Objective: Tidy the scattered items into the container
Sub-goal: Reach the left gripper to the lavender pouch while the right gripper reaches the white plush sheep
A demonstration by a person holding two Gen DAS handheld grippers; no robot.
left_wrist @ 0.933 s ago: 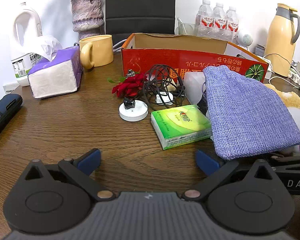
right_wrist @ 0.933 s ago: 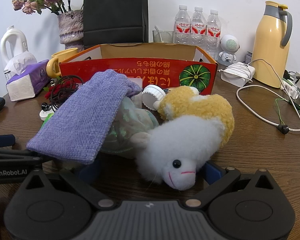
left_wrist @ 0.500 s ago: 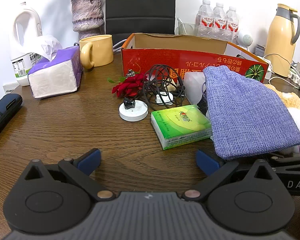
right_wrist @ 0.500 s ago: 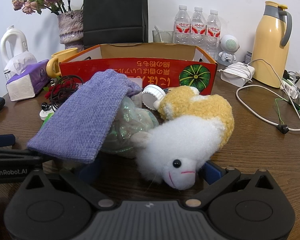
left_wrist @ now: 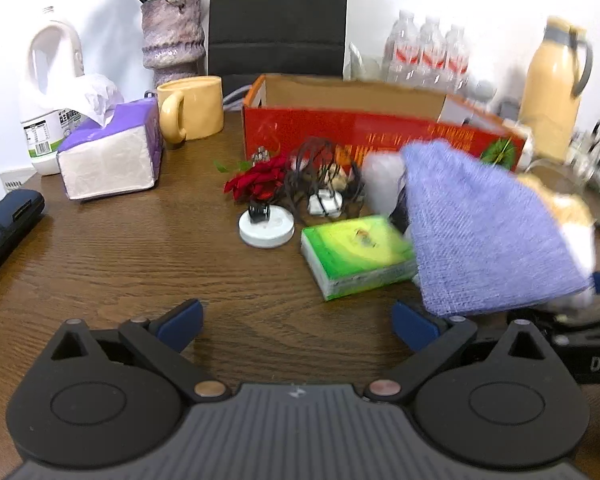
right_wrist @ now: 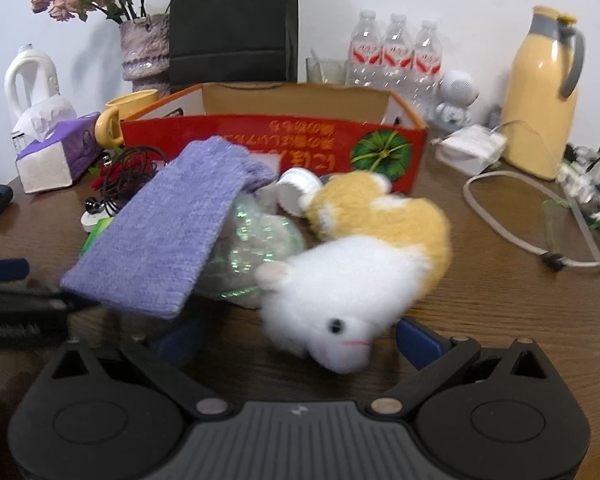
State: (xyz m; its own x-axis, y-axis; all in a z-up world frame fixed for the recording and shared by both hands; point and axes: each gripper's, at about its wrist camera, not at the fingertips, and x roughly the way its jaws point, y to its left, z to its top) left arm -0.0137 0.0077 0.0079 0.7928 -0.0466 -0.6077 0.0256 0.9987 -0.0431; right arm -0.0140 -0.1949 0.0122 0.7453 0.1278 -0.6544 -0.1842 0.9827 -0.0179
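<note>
In the left wrist view, the left gripper [left_wrist: 296, 320] hovered low over the wooden table [left_wrist: 112, 248] with its jaws spread wide and nothing between them. Straight ahead of the jaws lay a green tissue pack [left_wrist: 358, 254], and beyond it a white round disc [left_wrist: 266, 229], a red fabric flower [left_wrist: 260, 182] and a tangle of black cable [left_wrist: 320, 184], all loose on the table in front of the red cardboard box [left_wrist: 352, 134], the container they were meant for. Ahead of the right-hand jaw a purple knit pouch [left_wrist: 488, 232] sloped up, propped on whatever sat beneath it, which this view mostly hid. The gripper probably stayed open and low because no item had yet been picked. In the right wrist view, the right gripper [right_wrist: 296, 338] also had its jaws spread, and the head of a white and tan plush toy [right_wrist: 352, 280] lay just between and ahead of them, untouched as far as could be told; that placement suggested the toy was the next thing to take. This view revealed what held the pouch [right_wrist: 168, 232] up: a crinkled clear plastic bag [right_wrist: 256, 256], with a white cap [right_wrist: 298, 190] behind it. It also showed the box [right_wrist: 272, 148] open-topped and apparently empty beyond the pile. The cable and flower were only partly visible here, and the tissue pack showed only as a green sliver, off to the left of the jaws.
</note>
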